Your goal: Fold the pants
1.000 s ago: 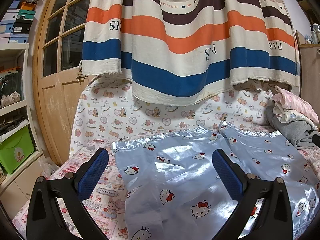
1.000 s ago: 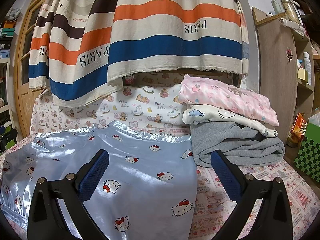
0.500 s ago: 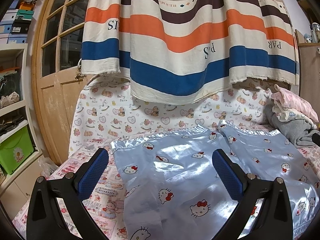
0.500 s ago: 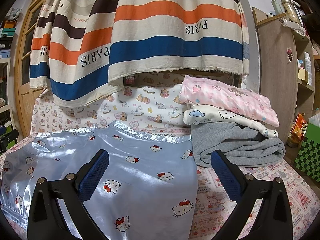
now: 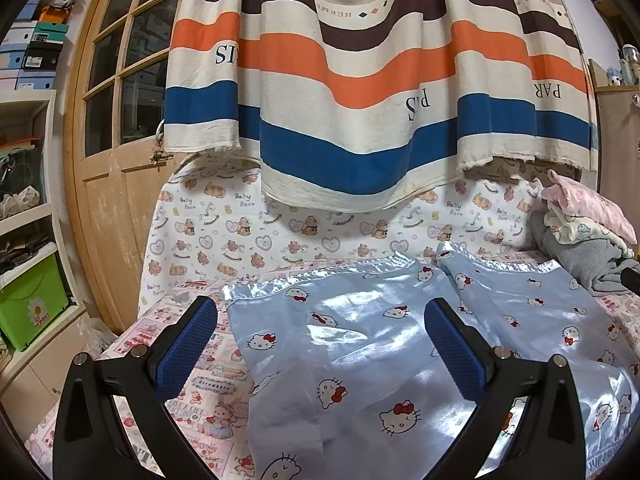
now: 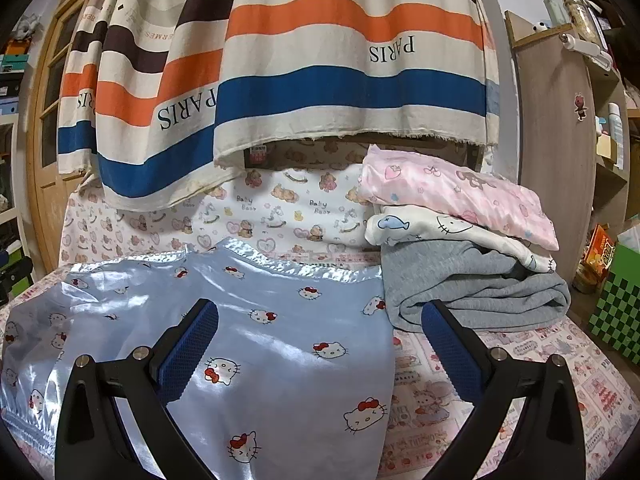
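Cartoon-print surface, striped curtain behind, folded clothes stack at right. Blue satin pants lie flat, unfolded. Left gripper and right gripper fingers spread wide, empty.

Left gripper, right gripper, black arms, blue textured jaws, silver screws, apparently plastic

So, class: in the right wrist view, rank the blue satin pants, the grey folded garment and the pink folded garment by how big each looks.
1. Blue satin pants, the largest, though they also lie nearest the camera.
2. Grey folded garment.
3. Pink folded garment. It looks close in size to the grey one, so that order is unsure.
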The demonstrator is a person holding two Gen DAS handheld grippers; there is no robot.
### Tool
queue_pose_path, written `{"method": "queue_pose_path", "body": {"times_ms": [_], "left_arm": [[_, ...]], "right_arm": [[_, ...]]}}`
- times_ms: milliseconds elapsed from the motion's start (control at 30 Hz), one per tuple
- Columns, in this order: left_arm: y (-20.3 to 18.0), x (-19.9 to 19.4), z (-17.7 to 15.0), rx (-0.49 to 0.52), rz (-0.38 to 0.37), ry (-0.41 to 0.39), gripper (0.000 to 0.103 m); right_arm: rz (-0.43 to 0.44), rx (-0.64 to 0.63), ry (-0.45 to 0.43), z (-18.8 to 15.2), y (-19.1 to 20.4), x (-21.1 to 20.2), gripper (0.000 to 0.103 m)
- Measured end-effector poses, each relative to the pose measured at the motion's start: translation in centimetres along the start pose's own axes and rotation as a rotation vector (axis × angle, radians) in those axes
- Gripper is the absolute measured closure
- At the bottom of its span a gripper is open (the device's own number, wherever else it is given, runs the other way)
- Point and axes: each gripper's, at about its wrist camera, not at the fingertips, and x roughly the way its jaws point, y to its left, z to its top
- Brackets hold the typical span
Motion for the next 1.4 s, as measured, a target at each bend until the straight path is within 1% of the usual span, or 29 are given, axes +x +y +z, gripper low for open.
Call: {"method": "queue_pose_path", "body": {"times_ms": [100, 167, 200, 267, 300, 433, 500, 533, 567, 600, 667, 767, 833, 933, 1000, 1033, 1133, 1200, 1267, 1300, 1333, 1367, 1400], "left_arm": [[0.0, -0.1, 0.0, -0.002, 0.005, -0.001, 0.0], [0.2, -0.1, 0.0, -0.009, 0.028, -0.006, 0.0], [0.3, -0.2, 0.0, -0.015, 0.026, -0.009, 0.0], [0.5, -0.4, 0.0, -0.026, -0.007, -0.017, 0.0], [0.5, -0.5, 0.0, -0.027, -0.011, -0.025, 0.0], [0.1, -2.7, 0.1, -0.001, 0.029, -0.115, 0.0], [-0.2, -4.5, 0.1, 0.033, 0.039, -0.177, 0.0], [-0.3, -5.2, 0.2, 0.044, 0.059, -0.201, 0.0], [-0.5, -5.7, 0.3, 0.054, 0.084, -0.216, 0.0], [-0.6, -6.1, 0.6, 0.063, 0.086, -0.216, 0.0], [-0.5, -6.1, 1.4, 0.077, 0.056, -0.177, 0.0], [0.1, -5.1, 2.8, 0.095, 0.049, -0.095, 0.0], [1.0, -4.4, 3.6, 0.079, 0.041, -0.075, 0.0], [2.8, -2.2, 5.5, 0.035, 0.025, -0.042, 0.0], [4.0, 0.3, 7.3, 0.004, 0.004, 0.004, 0.0], [4.6, 1.4, 8.0, -0.012, 0.011, 0.017, 0.0], [6.4, 5.7, 9.8, -0.05, 0.067, 0.063, 0.0], [7.2, 8.5, 10.4, -0.055, 0.089, 0.093, 0.0], [7.8, 10.5, 10.5, -0.059, 0.111, 0.104, 0.0], [8.2, 11.5, 10.5, -0.063, 0.118, 0.112, 0.0], [8.5, 12.3, 10.4, -0.071, 0.122, 0.122, 0.0], [9.0, 13.2, 10.2, -0.087, 0.129, 0.133, 0.0], [9.4, 13.7, 9.9, -0.104, 0.136, 0.14, 0.0]], "right_arm": [[-0.001, 0.003, -0.006, 0.0, -0.3, 0.0, 0.001], [0.002, 0.001, -0.006, 0.1, -0.5, 0.1, 0.001], [-0.003, 0.0, -0.003, 0.1, -0.4, 0.1, 0.001], [0.011, 0.003, 0.007, 0.1, -0.6, 0.2, 0.001], [0.009, 0.004, 0.009, 0.1, -0.6, 0.3, 0.001], [0.013, -0.004, -0.01, 0.1, -0.4, -0.1, 0.001], [-0.017, -0.009, -0.03, 0.1, -0.1, -0.5, 0.001], [-0.034, -0.006, -0.038, 0.1, 0.0, -0.8, 0.001], [-0.048, -0.002, -0.048, 0.1, 0.2, -1.2, 0.001], [-0.065, 0.004, -0.066, 0.3, 0.4, -1.7, 0.001], [-0.043, -0.022, -0.08, 1.0, 1.1, -2.3, 0.001], [0.068, -0.068, -0.048, 2.6, 2.2, -2.7, 0.001], [0.124, -0.088, -0.034, 3.8, 2.8, -2.5, 0.001], [0.164, -0.078, -0.015, 5.7, 3.6, -1.4, 0.001], [0.182, -0.075, 0.0, 7.4, 4.5, 0.3, 0.001], [0.184, -0.082, 0.008, 8.1, 5.1, 1.0, 0.001], [0.243, -0.124, 0.066, 10.6, 7.4, 4.6, 0.001], [0.287, -0.16, 0.105, 11.9, 9.4, 7.1, 0.001], [0.333, -0.183, 0.133, 12.7, 11.1, 9.2, 0.001], [0.366, -0.202, 0.16, 13.1, 12.4, 10.8, 0.005], [0.38, -0.214, 0.173, 13.3, 13.4, 11.9, 0.008], [0.4, -0.225, 0.197, 13.4, 14.4, 13.2, 0.013], [0.429, -0.242, 0.237, 13.4, 15.7, 15.3, 0.014]]}}
